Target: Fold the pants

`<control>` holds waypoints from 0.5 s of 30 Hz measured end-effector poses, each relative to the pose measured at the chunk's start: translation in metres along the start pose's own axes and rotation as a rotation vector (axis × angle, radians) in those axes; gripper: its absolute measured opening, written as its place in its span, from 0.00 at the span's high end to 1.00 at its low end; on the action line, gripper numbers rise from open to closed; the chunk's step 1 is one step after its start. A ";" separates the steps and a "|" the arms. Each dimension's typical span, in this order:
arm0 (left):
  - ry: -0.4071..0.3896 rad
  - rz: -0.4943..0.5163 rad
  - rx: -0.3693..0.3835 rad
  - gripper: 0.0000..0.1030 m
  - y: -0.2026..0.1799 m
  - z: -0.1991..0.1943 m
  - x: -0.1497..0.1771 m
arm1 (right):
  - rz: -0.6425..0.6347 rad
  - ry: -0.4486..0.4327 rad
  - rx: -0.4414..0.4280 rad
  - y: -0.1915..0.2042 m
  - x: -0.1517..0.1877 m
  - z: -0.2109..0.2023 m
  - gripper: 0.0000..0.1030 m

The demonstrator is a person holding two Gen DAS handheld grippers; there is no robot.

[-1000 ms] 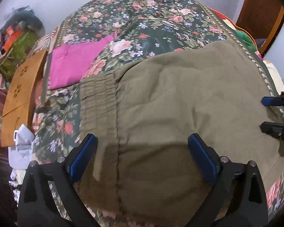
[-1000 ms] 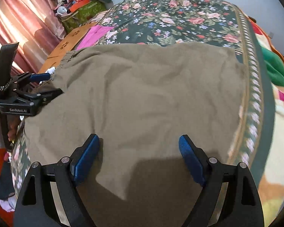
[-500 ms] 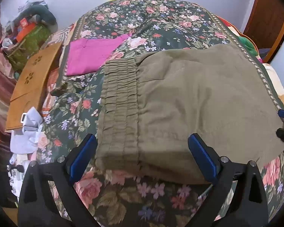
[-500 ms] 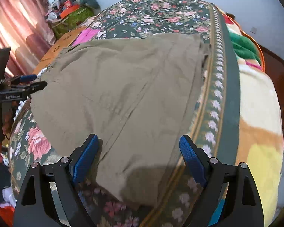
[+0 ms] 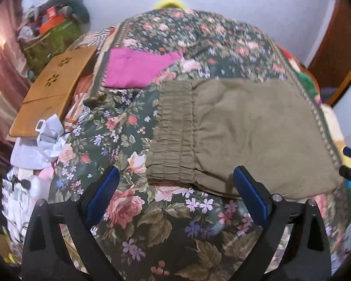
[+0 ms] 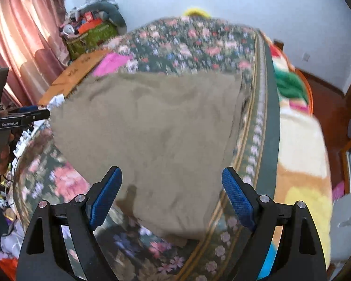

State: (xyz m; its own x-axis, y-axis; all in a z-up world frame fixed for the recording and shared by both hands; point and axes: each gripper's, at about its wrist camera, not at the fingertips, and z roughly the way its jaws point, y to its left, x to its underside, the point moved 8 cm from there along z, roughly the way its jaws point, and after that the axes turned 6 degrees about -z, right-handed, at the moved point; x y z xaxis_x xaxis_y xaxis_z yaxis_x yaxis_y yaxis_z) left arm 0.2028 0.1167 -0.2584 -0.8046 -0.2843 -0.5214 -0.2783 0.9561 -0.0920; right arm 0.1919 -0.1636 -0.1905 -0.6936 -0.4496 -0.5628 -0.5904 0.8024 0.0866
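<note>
1. On the floral bedspread [image 5: 133,213] lie the olive pants [image 5: 252,138], folded flat, their gathered waistband [image 5: 173,135] at the side towards the wooden board [image 5: 56,89].
2. My left gripper [image 5: 175,196] hangs above the near edge of the pants, its blue pads spread wide with nothing between them, clear of the cloth.
3. My right gripper [image 6: 172,195] hangs over the other end of the pants, jaws equally wide apart and empty.
4. Beyond the pants' waistband a folded pink cloth [image 5: 138,70] rests on the bedspread, apart from them.
5. Right of the pants, past the bedspread's border, a multicoloured blanket [image 6: 301,154] shows.
</note>
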 end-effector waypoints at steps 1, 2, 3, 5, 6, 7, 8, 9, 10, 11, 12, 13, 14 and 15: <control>-0.008 -0.016 0.015 0.04 0.001 -0.005 -0.001 | -0.009 -0.027 0.005 0.003 -0.007 -0.004 0.17; -0.017 -0.035 0.039 0.04 0.000 -0.011 -0.003 | -0.016 -0.049 0.006 0.006 -0.012 -0.007 0.17; -0.018 -0.047 0.058 0.04 -0.001 -0.014 -0.003 | -0.023 -0.076 0.002 0.011 -0.019 -0.010 0.17; -0.013 -0.064 0.104 0.04 -0.006 -0.017 -0.004 | -0.030 -0.107 -0.006 0.018 -0.027 -0.011 0.17; -0.008 -0.072 0.125 0.04 -0.009 -0.018 -0.003 | -0.033 -0.120 -0.010 0.022 -0.031 -0.010 0.17; -0.003 -0.075 0.132 0.04 -0.011 -0.018 -0.002 | -0.040 -0.124 -0.016 0.027 -0.034 -0.006 0.17; 0.007 -0.079 0.144 0.04 -0.013 -0.017 0.001 | -0.047 -0.122 -0.023 0.032 -0.036 -0.001 0.17; 0.017 -0.081 0.154 0.04 -0.016 -0.016 0.003 | -0.057 -0.118 -0.029 0.037 -0.037 0.005 0.17; 0.032 -0.084 0.166 0.04 -0.018 -0.013 0.007 | -0.066 -0.112 -0.031 0.040 -0.035 0.009 0.17; 0.048 -0.090 0.179 0.04 -0.020 -0.010 0.011 | -0.079 -0.099 -0.032 0.044 -0.034 0.017 0.17; 0.062 -0.096 0.192 0.04 -0.021 -0.008 0.014 | -0.091 -0.082 -0.033 0.048 -0.031 0.025 0.17; 0.084 -0.107 0.214 0.04 -0.023 -0.004 0.019 | -0.099 -0.067 -0.031 0.050 -0.028 0.031 0.17; 0.100 -0.115 0.231 0.04 -0.024 -0.002 0.023 | -0.109 -0.048 -0.028 0.052 -0.024 0.037 0.17; 0.123 -0.128 0.259 0.04 -0.025 0.001 0.026 | -0.115 -0.034 -0.026 0.053 -0.021 0.041 0.17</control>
State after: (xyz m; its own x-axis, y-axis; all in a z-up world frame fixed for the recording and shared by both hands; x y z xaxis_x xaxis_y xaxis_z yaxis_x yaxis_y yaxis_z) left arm 0.1894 0.0850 -0.2711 -0.8333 -0.3948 -0.3870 -0.2509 0.8938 -0.3716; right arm 0.1919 -0.0958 -0.2081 -0.6067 -0.5238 -0.5980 -0.6757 0.7361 0.0408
